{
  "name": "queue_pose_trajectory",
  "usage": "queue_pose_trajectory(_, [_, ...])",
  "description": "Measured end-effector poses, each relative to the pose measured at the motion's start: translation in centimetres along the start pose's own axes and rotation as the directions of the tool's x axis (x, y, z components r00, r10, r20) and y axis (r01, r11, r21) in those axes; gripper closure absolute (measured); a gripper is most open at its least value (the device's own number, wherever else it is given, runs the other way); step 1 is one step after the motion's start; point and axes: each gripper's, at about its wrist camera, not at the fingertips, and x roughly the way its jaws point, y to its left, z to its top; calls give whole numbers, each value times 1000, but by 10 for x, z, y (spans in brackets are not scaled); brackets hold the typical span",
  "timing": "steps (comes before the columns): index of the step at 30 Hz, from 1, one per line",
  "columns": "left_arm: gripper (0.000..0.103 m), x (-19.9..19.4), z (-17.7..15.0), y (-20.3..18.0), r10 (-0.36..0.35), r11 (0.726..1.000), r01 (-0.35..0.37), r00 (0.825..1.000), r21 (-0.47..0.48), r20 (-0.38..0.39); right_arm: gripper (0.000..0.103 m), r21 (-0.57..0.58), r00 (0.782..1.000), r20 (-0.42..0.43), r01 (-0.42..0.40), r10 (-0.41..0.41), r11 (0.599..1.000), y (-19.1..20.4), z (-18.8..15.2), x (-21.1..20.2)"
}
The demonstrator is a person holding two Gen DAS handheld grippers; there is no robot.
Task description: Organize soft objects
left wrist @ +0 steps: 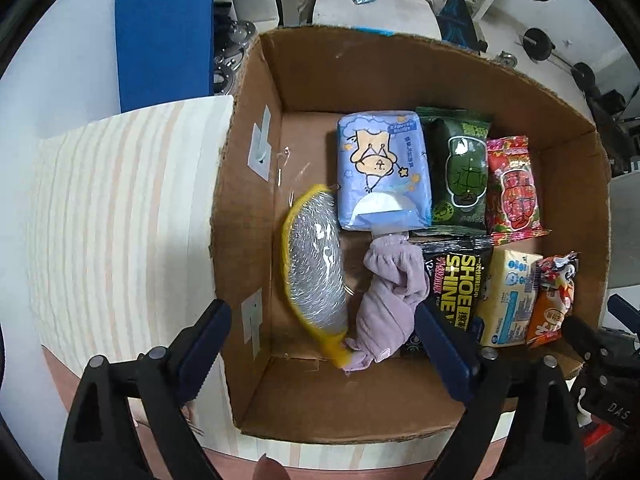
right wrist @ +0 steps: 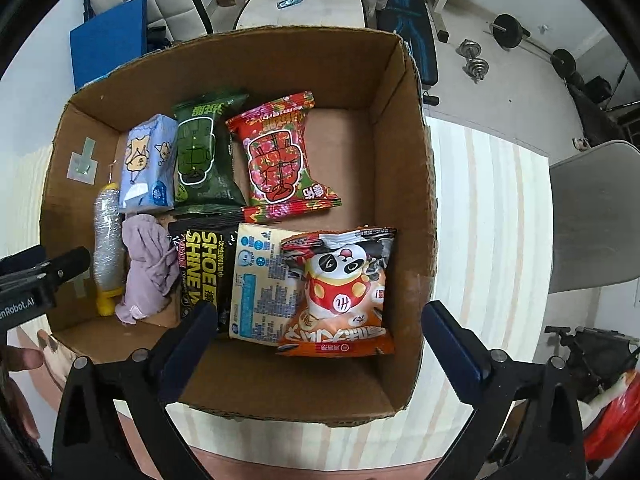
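A cardboard box (left wrist: 360, 76) (right wrist: 404, 168) stands on the striped table and holds the soft objects. In it lie a yellow-edged silver scrubber (left wrist: 316, 264) (right wrist: 107, 240), a crumpled lilac cloth (left wrist: 390, 296) (right wrist: 146, 268), a blue tissue pack (left wrist: 382, 168) (right wrist: 146, 164), a green pack (left wrist: 460, 168) (right wrist: 202, 152), a red pack (left wrist: 514, 188) (right wrist: 278, 152), a black shoe-shine pack (left wrist: 460, 284) (right wrist: 204, 268), a cream pack (left wrist: 508, 296) (right wrist: 262, 284) and an orange panda pack (left wrist: 554, 300) (right wrist: 344, 292). My left gripper (left wrist: 324, 344) is open and empty above the box's near left. My right gripper (right wrist: 320, 340) is open and empty above the near edge.
The table top (left wrist: 120, 208) (right wrist: 492, 216) has a striped cover. A blue board (left wrist: 164, 36) leans behind the box. A grey chair (right wrist: 596, 216) stands to the right. Weights (right wrist: 508, 30) lie on the floor beyond.
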Motion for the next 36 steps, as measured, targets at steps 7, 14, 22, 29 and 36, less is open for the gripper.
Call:
queue_pose_trajectory(7, [6,-23,-15,0,20,1000,-21,996,11,91,0,45,999,17,-31,30,999,-3,-9,-3])
queue_pose_trajectory(14, [6,-49,-44,-4,27,999,-23,980,-23,197,0,73,995,95,-48,41,996,-1,-30,-21])
queue_pose_trajectory(22, [6,-80,-77,-16,14,1000,-6,955,-30,297,0,56,974,226,-26,12,998,6,-69,-63])
queue_pose_trajectory(29, [6,-114,-103,-23,7,1000,-5,939,-8,343,0,61,960,276,-61,42,996,4,-93,-92])
queue_pose_trajectory(36, [6,-173,-150,-34,8,999,-24,897,31,442,0,42,917,391,-107,82,993,0,-139,-160])
